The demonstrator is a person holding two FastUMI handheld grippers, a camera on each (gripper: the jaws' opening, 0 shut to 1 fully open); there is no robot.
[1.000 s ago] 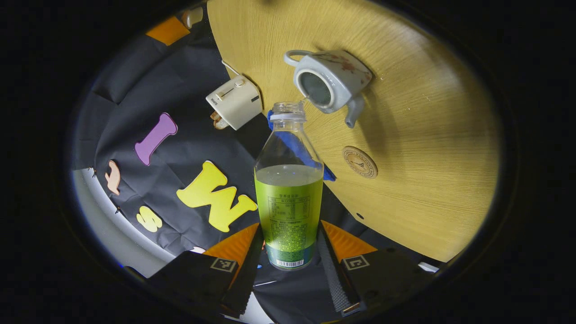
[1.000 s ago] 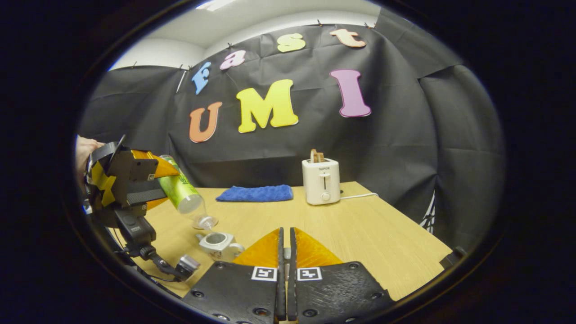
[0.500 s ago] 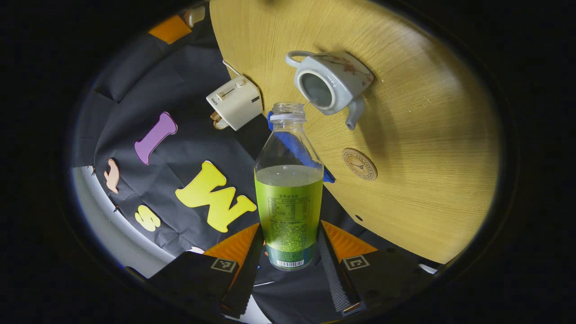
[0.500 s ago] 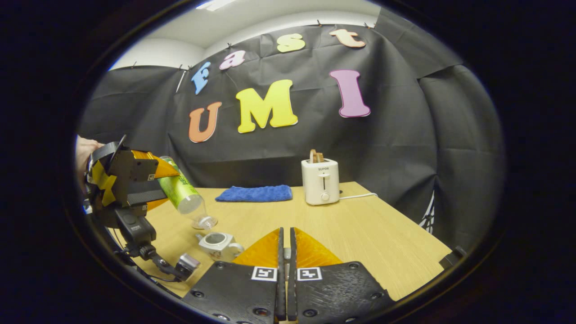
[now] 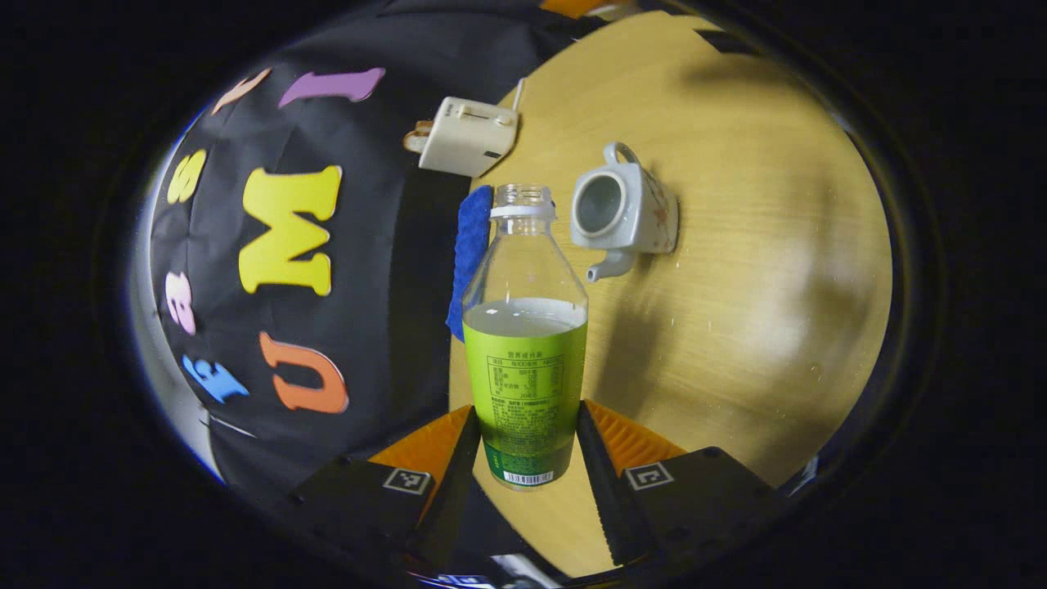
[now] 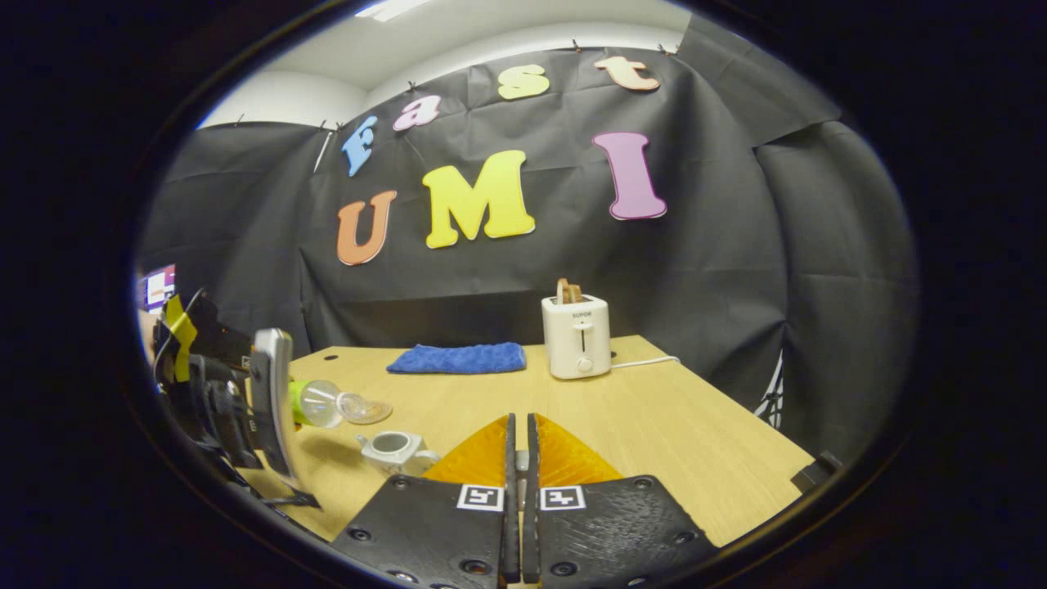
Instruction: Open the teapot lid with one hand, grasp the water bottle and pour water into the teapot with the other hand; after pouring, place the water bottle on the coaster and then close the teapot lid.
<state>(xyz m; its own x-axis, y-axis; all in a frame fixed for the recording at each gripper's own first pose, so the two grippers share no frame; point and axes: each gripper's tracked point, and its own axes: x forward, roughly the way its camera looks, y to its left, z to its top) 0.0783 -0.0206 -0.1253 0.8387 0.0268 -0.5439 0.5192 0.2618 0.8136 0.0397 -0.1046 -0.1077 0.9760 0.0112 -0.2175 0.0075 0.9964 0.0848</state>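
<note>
The left gripper (image 5: 523, 442) grips the water bottle (image 5: 524, 343), which has swung back from its steep downward tilt — now nearly level, mouth beside the open teapot (image 5: 622, 214). The right gripper (image 6: 519, 458) stays closed, though what it holds is hidden.

The water bottle (image 5: 525, 327) is wearing a bright green label under clear plastic — the teapot (image 5: 623, 214) is showing pale grey-white with reddish floral marks; cloth (image 6: 458, 358) blue, toaster (image 6: 577, 336) cream, table (image 6: 671, 417) light wood-grain.
</note>
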